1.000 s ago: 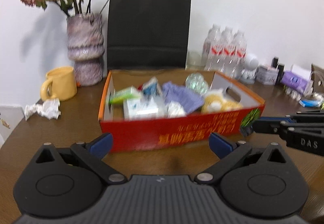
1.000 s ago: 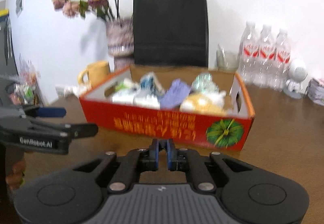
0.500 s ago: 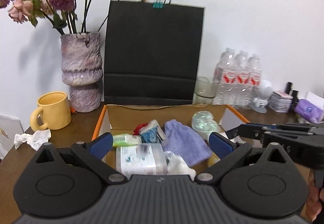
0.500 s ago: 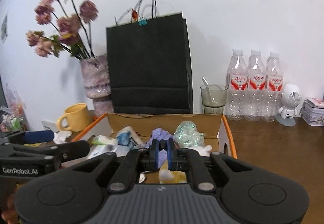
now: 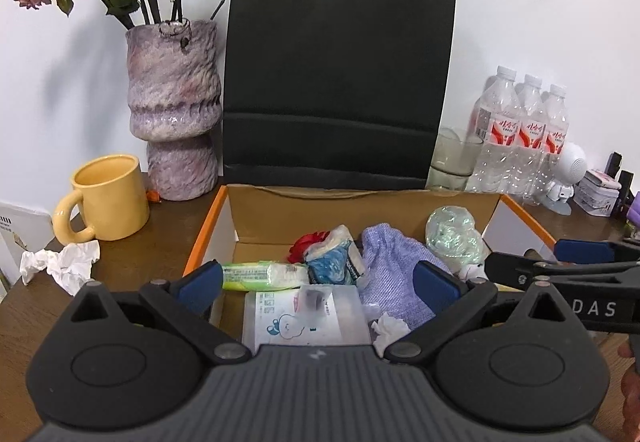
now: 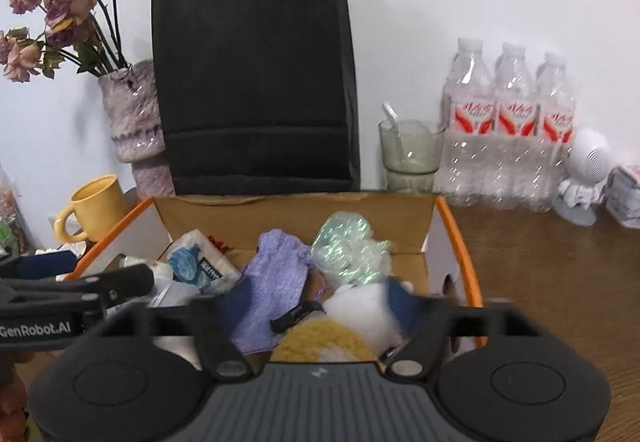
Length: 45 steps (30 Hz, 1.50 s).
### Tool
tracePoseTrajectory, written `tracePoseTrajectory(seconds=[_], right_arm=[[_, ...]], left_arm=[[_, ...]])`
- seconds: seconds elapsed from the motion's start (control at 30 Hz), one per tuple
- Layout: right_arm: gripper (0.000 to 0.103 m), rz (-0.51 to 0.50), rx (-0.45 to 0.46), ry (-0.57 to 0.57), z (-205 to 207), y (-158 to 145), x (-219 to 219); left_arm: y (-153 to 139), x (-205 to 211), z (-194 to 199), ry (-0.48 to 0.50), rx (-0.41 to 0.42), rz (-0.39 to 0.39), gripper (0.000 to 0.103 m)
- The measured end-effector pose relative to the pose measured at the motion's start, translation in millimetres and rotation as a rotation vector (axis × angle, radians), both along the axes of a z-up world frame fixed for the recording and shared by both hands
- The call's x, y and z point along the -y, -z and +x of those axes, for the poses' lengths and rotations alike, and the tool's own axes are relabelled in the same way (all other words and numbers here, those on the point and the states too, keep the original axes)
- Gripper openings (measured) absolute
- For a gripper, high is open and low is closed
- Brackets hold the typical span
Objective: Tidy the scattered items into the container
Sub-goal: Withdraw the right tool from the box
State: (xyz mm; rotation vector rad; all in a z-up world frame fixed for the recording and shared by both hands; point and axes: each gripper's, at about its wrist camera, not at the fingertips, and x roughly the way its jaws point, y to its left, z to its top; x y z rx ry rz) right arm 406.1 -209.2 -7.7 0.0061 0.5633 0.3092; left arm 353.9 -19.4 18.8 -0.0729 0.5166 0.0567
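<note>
Left wrist view: both spread, empty grippers, left gripper (image 5: 318, 280) and right gripper (image 6: 316, 304), are held over the nearly filled orange-rimmed cardboard box (image 5: 206, 230), so the crumpled white tissue (image 5: 60, 266) left of it is judged next.

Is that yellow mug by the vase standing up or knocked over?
Upright: the yellow mug rests on its base, open mouth upward, beside the vase.

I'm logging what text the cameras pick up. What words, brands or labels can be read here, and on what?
"DAS" on the side of the right gripper, cut off by the frame edge.
"GenRobot.AI" on the side of the left gripper.
Red labels on the water bottles: print too small to read.
White pack in the cardboard box: small print unreadable.
Green pack and blue-and-white pack: lettering too blurred to read.
</note>
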Motion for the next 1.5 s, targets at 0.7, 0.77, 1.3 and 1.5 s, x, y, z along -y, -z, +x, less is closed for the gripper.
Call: tracePoseTrajectory(seconds=[0.7,0.77,1.3,1.5], right_arm=[[0.103,-0.029,0.038,-0.004,-71.5,-53.0,8.8],[0.103,-0.033,0.044,0.0,-82.1,-56.5,10.5],[0.103,-0.042,0.091,0.001,-158.0,-81.2,18.3],[0.103,-0.026,0.1,0.001,-167.7,-87.6,19.2]], left_arm=[[-41.3,12.9,-67.0,0.009,0.097,0.031,0.103],[-44.9,15.7,-77.5,0.008,0.109,0.038,0.103],[-64.6,22.5,-143.6,-0.022,0.163,0.017,0.103],[-70.0,27.0,-148.3,-0.044,0.176,0.035,0.103]])
